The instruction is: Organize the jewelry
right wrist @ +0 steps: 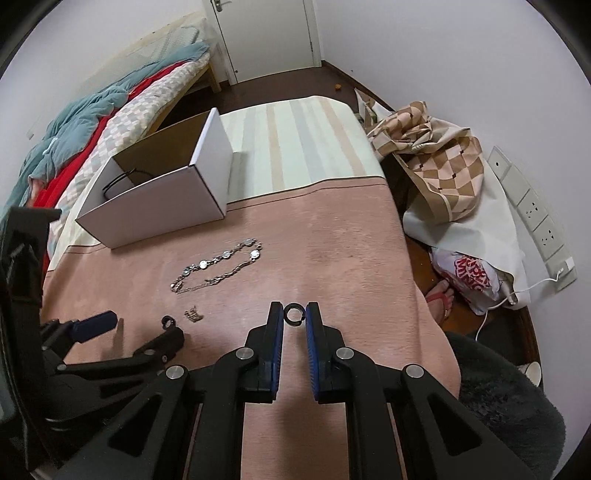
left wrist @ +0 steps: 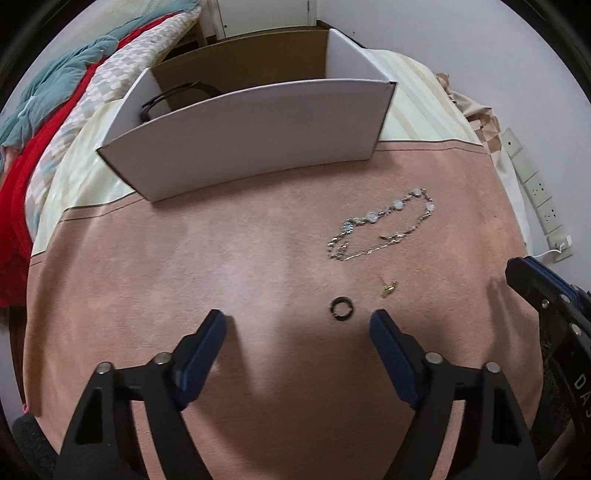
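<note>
A white cardboard box [left wrist: 251, 144] stands at the back of the pink cloth, with a black cord-like piece [left wrist: 177, 98] inside; it also shows in the right wrist view [right wrist: 155, 206]. A silver chain necklace [left wrist: 384, 225] [right wrist: 218, 269] lies in front of it. A small gold earring [left wrist: 388, 288] [right wrist: 194, 315] lies nearer. A black ring [left wrist: 341, 307] [right wrist: 168, 321] lies just ahead of my open, empty left gripper [left wrist: 297, 325], nearer its right finger. My right gripper [right wrist: 294, 314] is shut on a second black ring [right wrist: 294, 314] held at its fingertips above the cloth.
The pink cloth [right wrist: 332, 251] covers a table with a striped cream part behind. A bed with red and teal bedding [right wrist: 92, 122] lies left. A checked cloth and bags [right wrist: 436, 162] sit beyond the table's right edge, by wall sockets [right wrist: 532, 210]. A door [right wrist: 269, 33] is at the back.
</note>
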